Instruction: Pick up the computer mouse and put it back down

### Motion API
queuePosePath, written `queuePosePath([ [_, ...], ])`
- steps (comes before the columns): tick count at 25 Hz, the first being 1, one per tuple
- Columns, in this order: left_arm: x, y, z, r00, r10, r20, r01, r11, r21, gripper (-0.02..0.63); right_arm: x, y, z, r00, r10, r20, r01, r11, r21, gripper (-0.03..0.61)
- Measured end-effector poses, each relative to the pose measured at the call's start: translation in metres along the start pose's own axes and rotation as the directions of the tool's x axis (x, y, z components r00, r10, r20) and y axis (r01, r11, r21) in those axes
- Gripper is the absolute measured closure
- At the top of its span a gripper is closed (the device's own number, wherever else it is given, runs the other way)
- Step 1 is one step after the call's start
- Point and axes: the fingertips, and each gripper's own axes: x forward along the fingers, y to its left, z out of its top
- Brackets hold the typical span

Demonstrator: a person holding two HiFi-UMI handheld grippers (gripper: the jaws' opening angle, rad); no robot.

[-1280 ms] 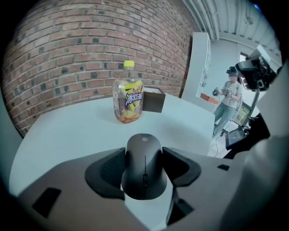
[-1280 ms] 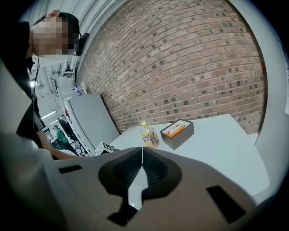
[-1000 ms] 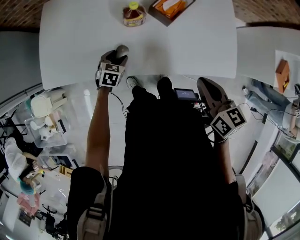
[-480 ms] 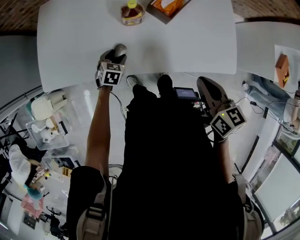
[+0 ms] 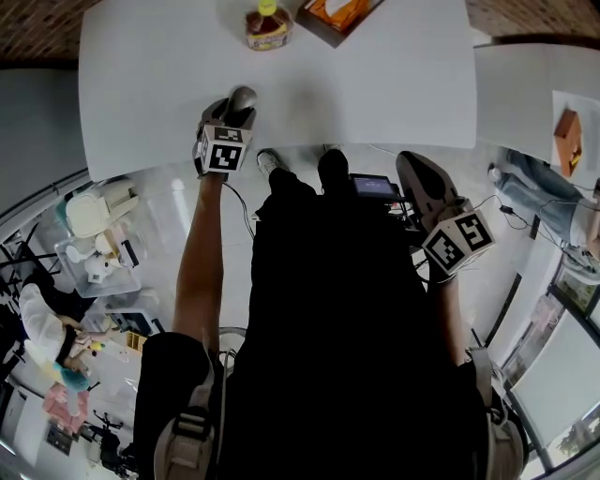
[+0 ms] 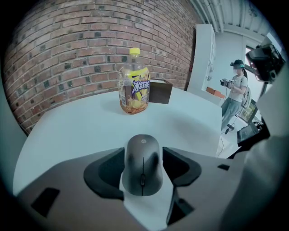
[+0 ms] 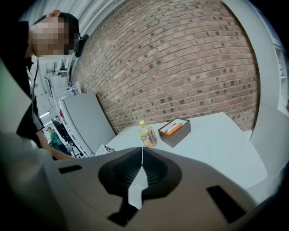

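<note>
A grey computer mouse [image 5: 244,97] sits between the jaws of my left gripper [image 5: 232,112], close to the near edge of the white table [image 5: 394,94]. In the left gripper view both dark pads [image 6: 108,169] press on the sides of the mouse [image 6: 143,173], so the left gripper [image 6: 143,153] is shut on it. Whether the mouse rests on the table or hangs just above it, I cannot tell. My right gripper [image 5: 410,166] is held off the table, in front of its near edge. The right gripper [image 7: 142,155] has its tips touching, with nothing between them.
A yellow-capped drink bottle [image 5: 267,26] and a dark box [image 5: 342,17] with orange contents stand at the table's far side. A brick wall [image 6: 90,49] lies behind. The person's legs and shoes [image 5: 267,161] are below the table edge. Another person [image 6: 235,97] stands off to the right.
</note>
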Motion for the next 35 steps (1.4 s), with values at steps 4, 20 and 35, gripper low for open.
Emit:
queuePosePath([
  [4,-0.010,-0.004,0.007,1.000,0.001,0.027,-0.001,1.000,0.001,0.341,0.000,-0.003,0.000,1.000,0.016,0.009,-0.016,1.000,0.003,0.560],
  [20,-0.102,-0.060,0.103,0.962,-0.063,0.265,0.092,0.991,-0.098,0.423,0.007,-0.028,0.019,0.992,0.103,0.068,-0.102,0.995,-0.017,0.561],
  [35,-0.174,-0.132,0.206,0.860,-0.160,0.484,0.220,0.973,-0.069,0.548,0.008,-0.041,0.056,0.973,0.192,0.130,-0.181,0.979,-0.091,0.561],
])
